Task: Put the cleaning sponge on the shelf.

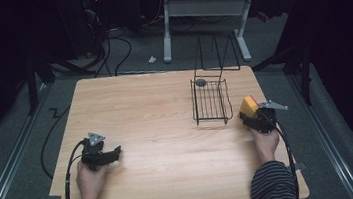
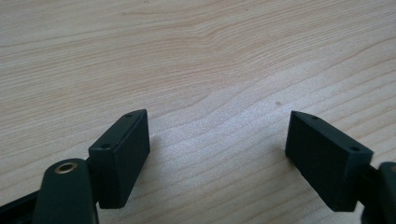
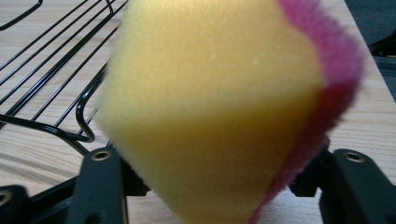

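While the left gripper [image 1: 112, 153] is rested on the wooden table [image 1: 158, 132] with its jaws spread wide over bare wood, a yellow sponge [image 1: 248, 105] (red scouring layer on one face) is pinched between the jaws of the right gripper [image 1: 251, 117]. It is held at the table's right edge, just beside a black wire rack [image 1: 211, 100].
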A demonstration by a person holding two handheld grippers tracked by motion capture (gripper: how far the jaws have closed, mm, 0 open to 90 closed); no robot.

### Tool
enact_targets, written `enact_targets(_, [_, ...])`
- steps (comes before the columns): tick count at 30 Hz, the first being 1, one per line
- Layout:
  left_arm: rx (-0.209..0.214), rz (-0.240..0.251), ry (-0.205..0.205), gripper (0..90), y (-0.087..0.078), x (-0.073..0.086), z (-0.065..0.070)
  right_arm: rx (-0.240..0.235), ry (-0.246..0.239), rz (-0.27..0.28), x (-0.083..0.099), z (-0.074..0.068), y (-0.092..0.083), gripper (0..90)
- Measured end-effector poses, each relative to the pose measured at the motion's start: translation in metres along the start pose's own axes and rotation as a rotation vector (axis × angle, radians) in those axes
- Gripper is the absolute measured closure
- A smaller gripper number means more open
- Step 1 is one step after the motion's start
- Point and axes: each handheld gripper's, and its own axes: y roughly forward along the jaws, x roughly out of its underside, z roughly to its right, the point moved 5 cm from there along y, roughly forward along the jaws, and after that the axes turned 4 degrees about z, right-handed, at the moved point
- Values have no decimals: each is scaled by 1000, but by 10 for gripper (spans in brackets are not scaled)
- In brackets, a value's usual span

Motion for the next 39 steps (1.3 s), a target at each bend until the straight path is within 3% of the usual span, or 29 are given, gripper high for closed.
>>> enact_targets(14, [0, 0, 0, 224, 0, 0, 0, 3, -32, -6, 2, -2, 0, 591])
enact_targets(39, [0, 0, 0, 224, 0, 0, 0, -41, -7, 31, -1, 2, -22, 608])
